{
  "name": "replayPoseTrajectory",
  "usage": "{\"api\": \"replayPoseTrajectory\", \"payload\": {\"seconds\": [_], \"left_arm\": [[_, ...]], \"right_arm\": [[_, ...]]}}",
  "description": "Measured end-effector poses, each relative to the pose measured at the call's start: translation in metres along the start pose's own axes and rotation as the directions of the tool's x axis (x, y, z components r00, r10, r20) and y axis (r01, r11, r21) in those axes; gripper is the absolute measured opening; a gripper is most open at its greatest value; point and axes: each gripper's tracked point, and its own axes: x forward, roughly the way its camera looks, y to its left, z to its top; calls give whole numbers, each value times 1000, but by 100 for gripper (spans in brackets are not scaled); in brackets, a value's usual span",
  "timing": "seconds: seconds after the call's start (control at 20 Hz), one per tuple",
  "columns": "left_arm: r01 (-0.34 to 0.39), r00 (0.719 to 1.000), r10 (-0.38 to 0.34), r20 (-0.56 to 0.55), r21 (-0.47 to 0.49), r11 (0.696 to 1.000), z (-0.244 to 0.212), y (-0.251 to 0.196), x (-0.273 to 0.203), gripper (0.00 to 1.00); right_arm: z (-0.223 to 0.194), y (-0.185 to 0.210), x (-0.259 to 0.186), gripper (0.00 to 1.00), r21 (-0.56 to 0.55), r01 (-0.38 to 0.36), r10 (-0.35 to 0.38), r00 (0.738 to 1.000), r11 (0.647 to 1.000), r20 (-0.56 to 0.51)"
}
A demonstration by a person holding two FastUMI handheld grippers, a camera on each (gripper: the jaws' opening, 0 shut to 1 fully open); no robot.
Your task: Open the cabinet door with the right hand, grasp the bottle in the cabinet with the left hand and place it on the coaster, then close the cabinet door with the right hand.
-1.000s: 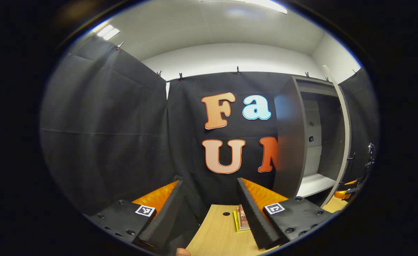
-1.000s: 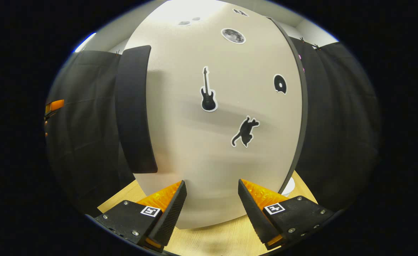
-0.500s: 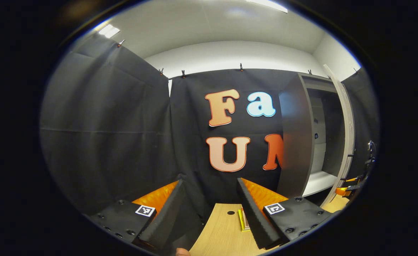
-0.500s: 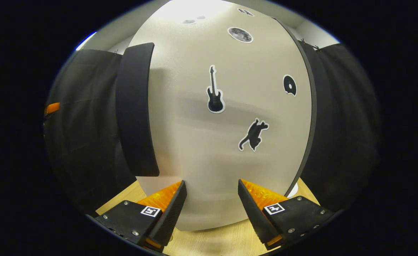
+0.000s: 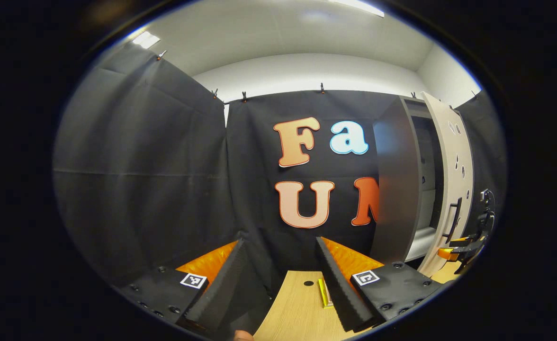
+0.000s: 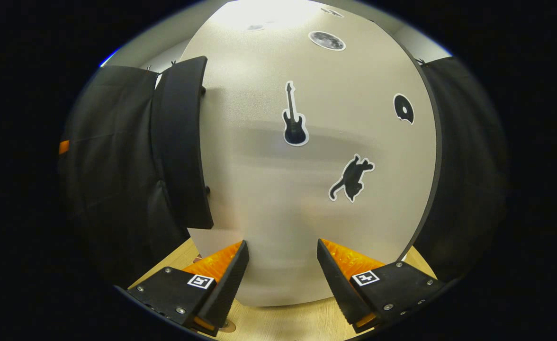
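The cabinet door (image 6: pixel 302 180) stands partly ajar, and the right gripper (image 6: pixel 281 279) faces its beige front with fingers spread and empty, seemingly pushing it closed as the last step. The door lies just ahead of those fingers, its black handle (image 6: pixel 179 142) off to their left. The left gripper (image 5: pixel 278 279) idles open, holding nothing, well left of the door.

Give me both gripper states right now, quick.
Left gripper: open, holding nothing.
Right gripper: open, holding nothing, facing the cabinet door.
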Motion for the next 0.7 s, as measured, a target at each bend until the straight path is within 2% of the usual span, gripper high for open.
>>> {"api": "replayPoseTrajectory", "payload": {"seconds": [0.7], "left_arm": [[-18,1000,18,-20,4,1000,-8,16,7,96]], "right_arm": [[0,1,19,90,30,76,-76,997,997,6]]}}
